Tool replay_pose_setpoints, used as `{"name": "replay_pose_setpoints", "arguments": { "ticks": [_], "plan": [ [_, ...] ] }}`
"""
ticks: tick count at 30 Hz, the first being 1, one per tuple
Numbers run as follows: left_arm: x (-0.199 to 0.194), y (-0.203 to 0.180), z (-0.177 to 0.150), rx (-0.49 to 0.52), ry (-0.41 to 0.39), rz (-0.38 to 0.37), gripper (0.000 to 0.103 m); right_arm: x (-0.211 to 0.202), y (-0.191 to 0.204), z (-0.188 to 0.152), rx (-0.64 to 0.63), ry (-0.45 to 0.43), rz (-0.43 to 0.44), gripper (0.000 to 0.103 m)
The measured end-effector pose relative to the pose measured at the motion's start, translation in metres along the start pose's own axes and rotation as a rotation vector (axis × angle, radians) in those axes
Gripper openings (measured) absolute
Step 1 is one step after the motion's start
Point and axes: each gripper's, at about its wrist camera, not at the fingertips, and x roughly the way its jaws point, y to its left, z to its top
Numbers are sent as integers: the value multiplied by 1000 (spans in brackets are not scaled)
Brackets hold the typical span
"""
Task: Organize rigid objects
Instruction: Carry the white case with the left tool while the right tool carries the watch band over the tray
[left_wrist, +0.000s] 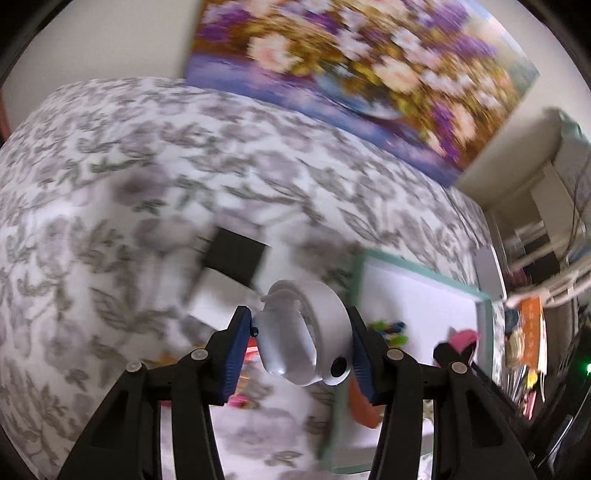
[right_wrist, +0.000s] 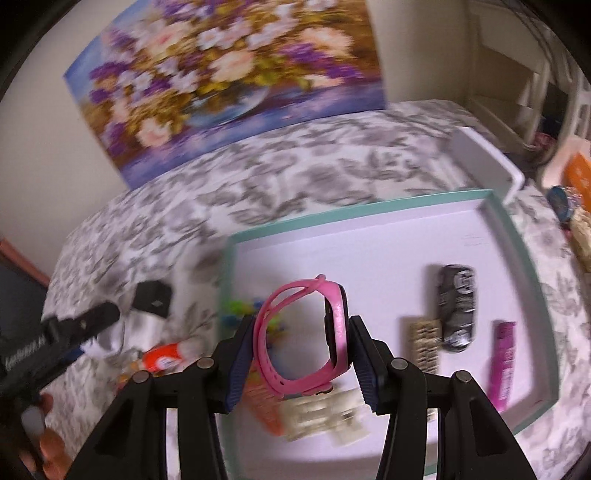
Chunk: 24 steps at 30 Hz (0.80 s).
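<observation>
1. Left tool (left_wrist: 301, 345) clamps white round gadget (left_wrist: 306, 332), lifted over floral bed (left_wrist: 110, 166).
2. Right tool (right_wrist: 301, 349) clamps pink watch (right_wrist: 306, 332) above teal-rimmed tray (right_wrist: 369, 214); tray at 3 o'clock of left tool.

Both wrist views: steeply down, tray (right_wrist: 513, 236) shared

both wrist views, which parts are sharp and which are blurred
Left wrist view: the left gripper and its white round plastic gadget are sharp; the grey floral bedspread is smeared. Right wrist view: the right gripper and pink rubber watch are crisp; the teal-rimmed white tray is soft.
</observation>
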Motion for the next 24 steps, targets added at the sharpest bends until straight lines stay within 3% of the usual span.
{"name": "replay_pose_setpoints", "arguments": {
  "ticks": [13,24],
  "plan": [
    [22,-92,-21,192,18,-25,52,1,-73,22,142,-8,-145,52],
    [43,-132,-35,291,43,-4,53,11,-107,37,218,-4,-153,53]
  ]
}}
